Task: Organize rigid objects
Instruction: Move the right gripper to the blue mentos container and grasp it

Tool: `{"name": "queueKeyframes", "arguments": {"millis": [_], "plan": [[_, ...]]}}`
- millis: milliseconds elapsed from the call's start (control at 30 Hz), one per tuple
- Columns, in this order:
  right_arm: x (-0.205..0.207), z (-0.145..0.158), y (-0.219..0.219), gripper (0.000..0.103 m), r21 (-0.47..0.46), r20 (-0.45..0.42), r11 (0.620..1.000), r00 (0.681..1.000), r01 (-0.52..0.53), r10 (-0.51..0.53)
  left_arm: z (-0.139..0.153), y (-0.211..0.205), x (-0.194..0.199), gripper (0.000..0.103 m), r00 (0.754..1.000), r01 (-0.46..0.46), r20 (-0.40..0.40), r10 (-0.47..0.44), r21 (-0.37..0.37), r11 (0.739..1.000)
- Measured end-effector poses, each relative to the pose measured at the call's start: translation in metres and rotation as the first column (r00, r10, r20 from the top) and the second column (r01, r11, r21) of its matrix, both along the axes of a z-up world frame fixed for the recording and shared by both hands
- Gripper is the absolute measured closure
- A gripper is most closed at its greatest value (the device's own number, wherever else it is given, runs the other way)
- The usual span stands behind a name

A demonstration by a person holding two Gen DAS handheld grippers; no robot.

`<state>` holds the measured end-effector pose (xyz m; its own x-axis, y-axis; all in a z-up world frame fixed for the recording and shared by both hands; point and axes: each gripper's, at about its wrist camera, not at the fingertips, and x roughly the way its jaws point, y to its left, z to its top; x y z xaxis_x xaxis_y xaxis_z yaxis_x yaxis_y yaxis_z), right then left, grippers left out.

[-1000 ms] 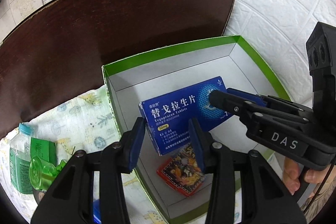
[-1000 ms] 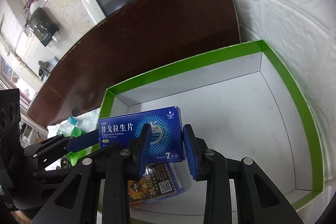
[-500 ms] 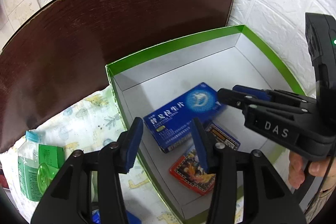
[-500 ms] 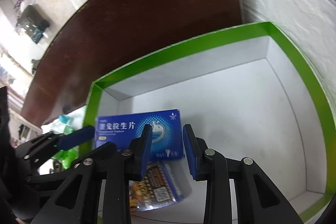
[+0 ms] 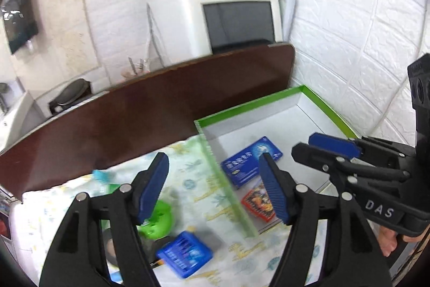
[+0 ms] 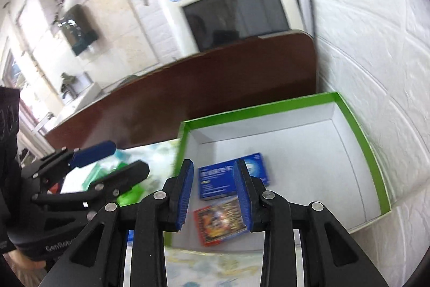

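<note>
Opening empty left gripper (image 5: 215,187) jaws; "DAS"-marked right gripper (image 6: 213,195), jaws apart, empty.

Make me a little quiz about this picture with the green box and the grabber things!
1. True or false: the blue medicine box lies inside the green-rimmed box.
2. Which lies outside it, on the patterned cloth? A) red card pack B) blue case
3. Fill in: the right gripper holds ____.

Key: 1 true; 2 B; 3 nothing
</note>
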<state>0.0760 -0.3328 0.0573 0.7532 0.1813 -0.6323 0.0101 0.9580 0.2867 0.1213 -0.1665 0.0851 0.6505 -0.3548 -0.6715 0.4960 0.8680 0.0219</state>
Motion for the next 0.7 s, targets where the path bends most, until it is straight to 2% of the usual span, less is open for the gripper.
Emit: {"name": "queueKeyframes", "arguments": {"millis": [167, 333, 500, 700], "plan": [[-0.011, 0.006, 0.048, 0.07, -0.044, 0.012, 0.994, 0.995, -0.1, 0.1, 0.01, 0.056, -0.02, 0.034, 0.997, -0.072, 0.036, 0.072, -0.001, 0.997], [-0.014, -0.007, 0.093, 0.07, -0.055, -0.03, 0.984, 0.985, -0.17, 0.168, -0.001, 0.112, -0.032, 0.034, 0.987, -0.159, -0.003, 0.159, -0.04, 0.986], [-0.013, -0.03, 0.128, 0.07, -0.052, -0.103, 0.978, 0.975, -0.204, 0.198, -0.033, 0.145, -0.046, 0.035, 0.98, -0.178, -0.106, 0.167, -0.109, 0.978], [-0.003, -0.063, 0.13, 0.07, 0.035, -0.206, 0.992, 0.971, -0.119, 0.124, -0.074, 0.144, -0.056, 0.041, 0.962, -0.159, -0.245, 0.116, -0.16, 0.974]]}}
